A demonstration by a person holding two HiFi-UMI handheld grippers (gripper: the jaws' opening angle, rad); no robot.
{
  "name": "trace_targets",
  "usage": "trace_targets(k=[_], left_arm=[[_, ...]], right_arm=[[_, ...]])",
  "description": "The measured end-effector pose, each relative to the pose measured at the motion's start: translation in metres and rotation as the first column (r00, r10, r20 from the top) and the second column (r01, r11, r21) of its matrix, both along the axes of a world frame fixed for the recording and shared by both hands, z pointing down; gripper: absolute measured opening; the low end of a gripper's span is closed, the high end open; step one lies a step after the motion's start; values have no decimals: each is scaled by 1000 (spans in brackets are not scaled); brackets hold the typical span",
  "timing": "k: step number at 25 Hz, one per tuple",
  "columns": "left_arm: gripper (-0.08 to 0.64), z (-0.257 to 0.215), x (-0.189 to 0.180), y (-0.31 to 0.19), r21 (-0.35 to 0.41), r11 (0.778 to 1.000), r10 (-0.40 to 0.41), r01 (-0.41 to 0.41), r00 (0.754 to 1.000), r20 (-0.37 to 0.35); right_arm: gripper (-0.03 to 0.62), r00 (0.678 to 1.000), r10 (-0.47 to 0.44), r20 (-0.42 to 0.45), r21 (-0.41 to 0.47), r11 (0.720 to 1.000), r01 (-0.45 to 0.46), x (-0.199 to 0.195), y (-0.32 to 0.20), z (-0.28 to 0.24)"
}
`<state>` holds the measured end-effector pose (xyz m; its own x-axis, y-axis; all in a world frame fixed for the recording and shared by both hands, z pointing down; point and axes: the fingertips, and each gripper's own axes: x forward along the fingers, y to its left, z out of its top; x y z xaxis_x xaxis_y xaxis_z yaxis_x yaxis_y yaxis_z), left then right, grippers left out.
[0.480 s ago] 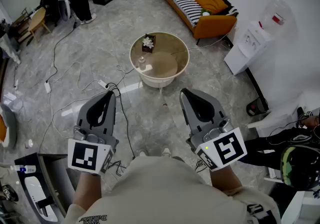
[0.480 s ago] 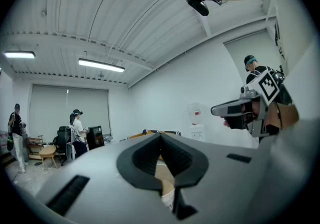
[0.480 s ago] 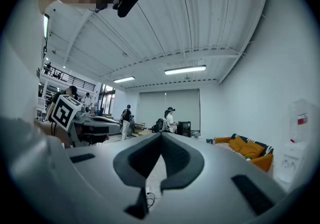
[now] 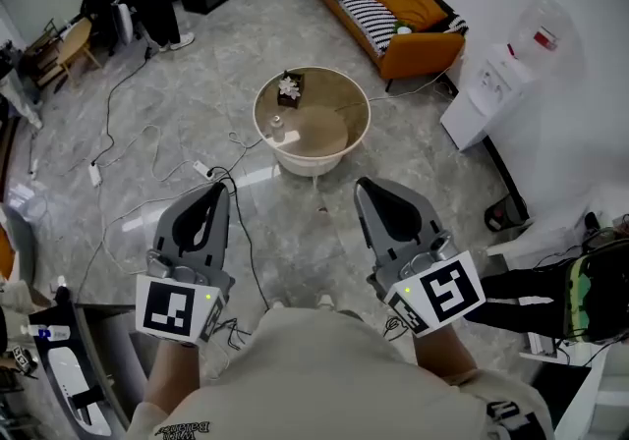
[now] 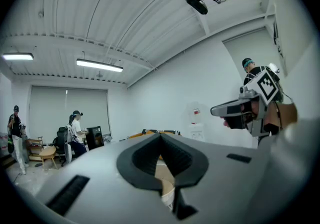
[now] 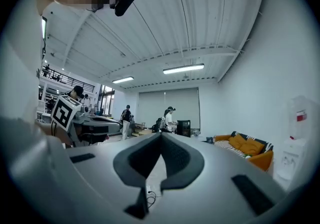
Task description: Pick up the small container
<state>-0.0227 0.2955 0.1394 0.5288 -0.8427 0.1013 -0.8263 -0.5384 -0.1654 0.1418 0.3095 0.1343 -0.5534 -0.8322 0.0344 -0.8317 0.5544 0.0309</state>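
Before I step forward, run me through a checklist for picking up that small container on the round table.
1. Small container in sight: ok, it stands near the left edge of the round table.
2. Left claw empty: ok, its jaws are together with nothing between them.
3. Right claw ready to grasp: not ok, it is empty but its jaws are shut.
4. Container within reach: not ok, the table is well ahead across the floor.
5. Path clear: not ok, cables lie on the floor in between.
6. Room around the container: ok, the flower box stands apart from it.
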Motion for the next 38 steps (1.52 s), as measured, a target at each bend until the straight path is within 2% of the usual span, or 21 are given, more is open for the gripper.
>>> trace_targets(k=[9, 13, 17, 24, 27, 32, 38], left_arm=[[6, 6, 35, -1, -10, 1000, -14, 14, 1000, 9], [6, 9, 48, 4, -10, 999, -40, 41, 999, 13], [6, 11, 57, 11, -11, 997, -78, 78, 997, 24], [6, 16, 58, 20, -1, 993, -121, 121, 991, 49], [6, 18, 52, 21, -1, 991, -137, 137, 990, 39], [6, 31, 46, 12, 2, 988, -156, 156, 988, 22], [6, 43, 37, -16, -1, 989, -149, 149, 989, 0]], right_arm=[[-5, 1000, -19, 2, 3, 1000, 19, 34, -2, 5], [-5, 1000, -14, 21, 10, 1000, 14, 53, 0, 8], [-5, 999, -46, 26, 1, 999, 46, 64, -1, 15], [-5, 992, -124, 12, -7, 992, 124, 57, -4, 29], [-5, 989, -150, 16, 7, 989, 150, 49, -7, 29], [-5, 987, -162, 4, 26, 986, 162, 42, -19, 38], [-5, 987, -158, -22, 8, 987, 158, 30, -42, 51]])
